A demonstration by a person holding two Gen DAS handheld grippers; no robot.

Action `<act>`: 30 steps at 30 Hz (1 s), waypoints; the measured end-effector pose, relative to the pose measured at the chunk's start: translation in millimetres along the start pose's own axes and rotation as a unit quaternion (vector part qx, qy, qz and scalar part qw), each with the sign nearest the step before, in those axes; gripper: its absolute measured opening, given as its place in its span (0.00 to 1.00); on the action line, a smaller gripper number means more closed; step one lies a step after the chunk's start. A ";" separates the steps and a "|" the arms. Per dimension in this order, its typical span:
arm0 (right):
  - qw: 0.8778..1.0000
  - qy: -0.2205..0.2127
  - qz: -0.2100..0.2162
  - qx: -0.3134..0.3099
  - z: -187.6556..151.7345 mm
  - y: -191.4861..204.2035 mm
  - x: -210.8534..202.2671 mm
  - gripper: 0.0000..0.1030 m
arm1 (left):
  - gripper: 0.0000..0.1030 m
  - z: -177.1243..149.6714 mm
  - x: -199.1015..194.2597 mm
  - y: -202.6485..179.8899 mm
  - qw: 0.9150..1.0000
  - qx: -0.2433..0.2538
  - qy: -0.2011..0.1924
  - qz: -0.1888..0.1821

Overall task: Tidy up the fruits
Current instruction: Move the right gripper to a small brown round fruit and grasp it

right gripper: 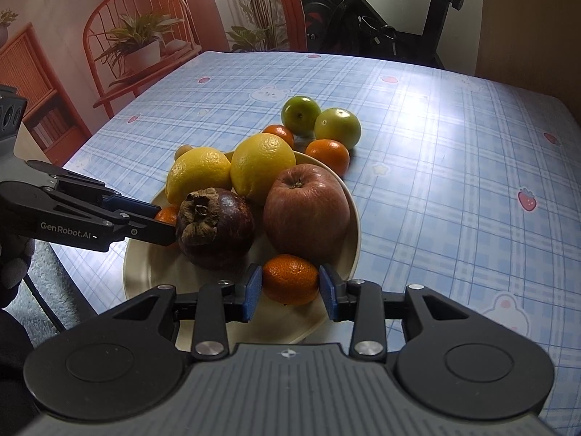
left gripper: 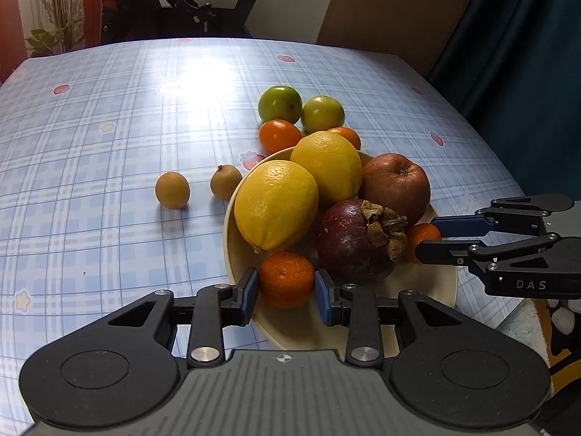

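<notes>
Left gripper is pinching a tangerine at the plate's near-left rim; right gripper is pinching another tangerine at the near-right rim, mangosteen sitting between them.

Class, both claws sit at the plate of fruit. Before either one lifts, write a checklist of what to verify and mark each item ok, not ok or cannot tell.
1. Left claw pads on its tangerine: ok, one each side.
2. Right claw pads on the other tangerine: ok.
3. Grip firm enough to lift: cannot tell.
4. Clearance from the mangosteen: not ok, it sits right beside the left claw's tangerine.
5. Lemons stable when a tangerine leaves: cannot tell, the near one leans above the left claw's tangerine.
6. Plate flat on the table: ok.
</notes>
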State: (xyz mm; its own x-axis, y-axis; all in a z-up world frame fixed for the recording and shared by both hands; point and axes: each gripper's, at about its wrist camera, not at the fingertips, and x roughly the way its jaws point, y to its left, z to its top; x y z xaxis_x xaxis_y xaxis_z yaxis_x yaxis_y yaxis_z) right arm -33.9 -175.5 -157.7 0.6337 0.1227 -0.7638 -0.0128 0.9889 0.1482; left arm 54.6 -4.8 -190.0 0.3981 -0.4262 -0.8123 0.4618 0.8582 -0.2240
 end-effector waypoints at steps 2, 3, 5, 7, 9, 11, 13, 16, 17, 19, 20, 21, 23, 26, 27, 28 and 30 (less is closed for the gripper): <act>1.000 0.004 -0.002 0.000 0.8 0.2 0.9 0.37 | 0.35 -0.7 -1.1 -0.9 1.000 0.002 -0.001 0.002; 1.000 0.006 -0.003 0.001 1.1 0.3 1.3 0.37 | 0.35 -0.8 -1.5 -1.2 1.000 0.002 -0.001 0.002; 1.000 0.010 -0.003 0.004 1.7 -0.3 2.1 0.38 | 0.35 -1.1 -3.2 -1.2 1.000 0.001 -0.002 0.002; 1.000 0.011 -0.004 0.005 2.3 -0.3 2.5 0.38 | 0.35 -0.9 -4.6 -0.8 1.000 0.000 -0.002 0.002; 1.000 0.012 -0.006 0.004 3.1 0.5 2.7 0.38 | 0.37 -0.3 -6.4 -0.5 1.000 -0.003 -0.006 0.001; 1.000 0.013 -0.006 0.006 4.1 0.2 2.9 0.38 | 0.40 0.2 -9.8 0.2 1.000 -0.006 -0.012 0.000; 1.000 0.012 -0.006 0.007 5.4 -0.1 1.1 0.40 | 0.42 0.6 -15.1 1.5 1.000 -0.010 -0.019 -0.002; 1.000 0.003 -0.003 0.012 7.9 0.1 -5.5 0.44 | 0.42 2.9 -24.1 2.6 0.999 -0.007 -0.032 -0.005; 1.000 0.000 -0.001 0.015 8.8 -0.3 -7.8 0.44 | 0.42 4.0 -27.8 2.7 0.999 -0.006 -0.038 -0.004; 1.000 -0.010 -0.001 0.019 11.5 -1.4 -13.5 0.44 | 0.42 6.7 -35.0 2.6 0.999 -0.003 -0.051 -0.007; 1.000 -0.014 0.000 0.022 13.4 -2.0 -16.2 0.44 | 0.42 8.6 -39.1 4.1 0.998 -0.005 -0.057 -0.008; 1.000 -0.020 0.001 0.024 15.7 -2.3 -19.3 0.44 | 0.42 10.6 -42.9 6.1 0.998 -0.007 -0.063 -0.010; 0.999 -0.031 0.003 0.027 22.5 -3.3 -24.3 0.44 | 0.42 15.6 -50.7 11.9 0.997 -0.012 -0.075 -0.009; 0.999 -0.041 0.012 0.025 36.3 -3.0 -27.0 0.44 | 0.42 25.0 -62.5 24.6 0.996 -0.024 -0.091 0.000; 0.999 -0.042 0.014 0.021 41.6 -2.2 -26.2 0.44 | 0.42 28.8 -64.8 30.2 0.995 -0.030 -0.095 0.003; 0.999 -0.042 0.016 0.016 47.4 -1.1 -24.3 0.44 | 0.42 33.1 -66.6 35.5 0.994 -0.037 -0.098 0.008; 0.999 -0.042 0.020 0.004 59.1 2.7 -19.3 0.44 | 0.42 39.9 -70.9 45.3 0.993 -0.049 -0.106 0.020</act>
State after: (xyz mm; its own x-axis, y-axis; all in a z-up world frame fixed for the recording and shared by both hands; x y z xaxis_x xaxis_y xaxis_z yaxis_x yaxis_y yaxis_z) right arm -0.4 -180.2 -105.4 0.6951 0.1551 -0.7020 -0.0337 0.9824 0.1837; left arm 78.9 52.8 -121.2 0.5766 -0.4335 -0.6925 0.3673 0.8947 -0.2543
